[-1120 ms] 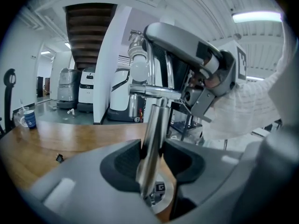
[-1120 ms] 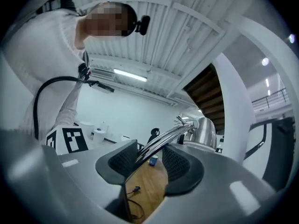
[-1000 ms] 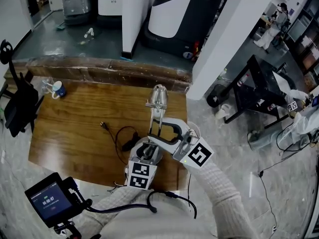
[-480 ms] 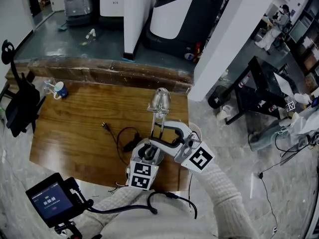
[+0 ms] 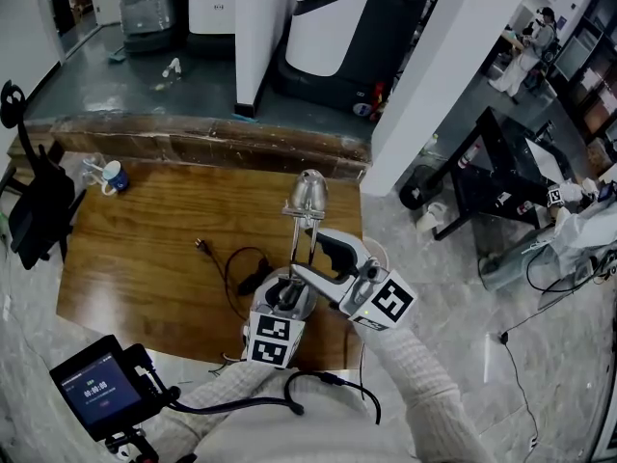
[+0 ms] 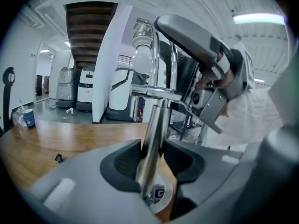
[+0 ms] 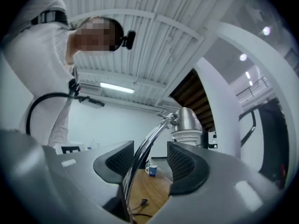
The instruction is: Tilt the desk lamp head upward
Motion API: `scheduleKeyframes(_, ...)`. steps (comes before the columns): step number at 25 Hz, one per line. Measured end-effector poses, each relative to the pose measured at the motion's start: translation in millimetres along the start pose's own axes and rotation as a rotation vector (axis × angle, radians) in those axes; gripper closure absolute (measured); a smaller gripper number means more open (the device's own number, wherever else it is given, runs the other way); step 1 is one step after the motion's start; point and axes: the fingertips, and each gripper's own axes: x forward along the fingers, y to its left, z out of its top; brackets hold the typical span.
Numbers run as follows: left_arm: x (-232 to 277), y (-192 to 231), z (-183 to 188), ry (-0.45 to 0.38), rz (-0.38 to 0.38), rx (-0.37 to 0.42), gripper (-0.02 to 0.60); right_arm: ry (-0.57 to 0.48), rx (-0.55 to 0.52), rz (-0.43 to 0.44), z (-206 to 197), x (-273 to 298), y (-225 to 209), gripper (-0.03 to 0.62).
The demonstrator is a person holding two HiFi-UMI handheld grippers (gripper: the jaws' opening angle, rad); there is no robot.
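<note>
- Desk lamp head (image 5: pixel 308 193) seen at centre of head view, above wooden table (image 5: pixel 135 258).
- Lamp stem (image 6: pixel 153 139) clamped near base by left gripper (image 6: pixel 152 160).
- Right gripper (image 7: pixel 148 160) jaws opening; thin arm rods (image 7: pixel 142 150) between pads, not pressed.
- Step judged: release after tilt.
- Next: right gripper to be drawn clear of rods, head left unknocked.

- Desk lamp (image 5: pixel 308 193): polished metal — its stem (image 6: pixel 150 143) was smooth and mirror-bright.
- Table (image 5: pixel 135 258): varnished wood, grain visible, mild sheen.
- Left gripper (image 6: pixel 152 157): matt grey plastic; pads (image 6: pixel 125 161) dark, textured.
- Sleeve (image 5: pixel 416 374): pale knitted cloth.
</note>
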Motion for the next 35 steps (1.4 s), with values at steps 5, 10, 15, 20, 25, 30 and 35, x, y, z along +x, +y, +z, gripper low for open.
scheduleKeyframes(5,2,-1,-4,-0.003,-0.013,-0.014,0.440,-0.048,0.113,-0.129,-4,-21,-17,0.348)
scheduleKeyframes(10,-21,1,2,-0.030,-0.027,-0.006,0.440,-0.084,0.185,-0.346,-7,-48,-14,0.372)
scheduleKeyframes(15,-49,3,-1,-0.054,-0.048,-0.010,0.448,-0.078,0.259,-0.499,-22,-75,11,0.454)
scheduleKeyframes(20,-62,3,-3,-0.076,-0.026,0.015,0.493,0.106,0.133,-0.542,-47,-73,42,0.571)
scheduleKeyframes(25,-116,-27,-17,-0.109,0.057,-0.005,0.553,0.198,0.032,-0.572,-32,-98,113,0.595)
scheduleKeyframes(30,-123,-8,-16,-0.146,0.072,-0.033,0.574,0.262,0.100,-0.618,-57,-83,114,0.595)
scheduleKeyframes(35,-173,-55,-21,-0.165,0.076,-0.034,0.574,0.331,0.170,-0.592,-43,-106,167,0.595)
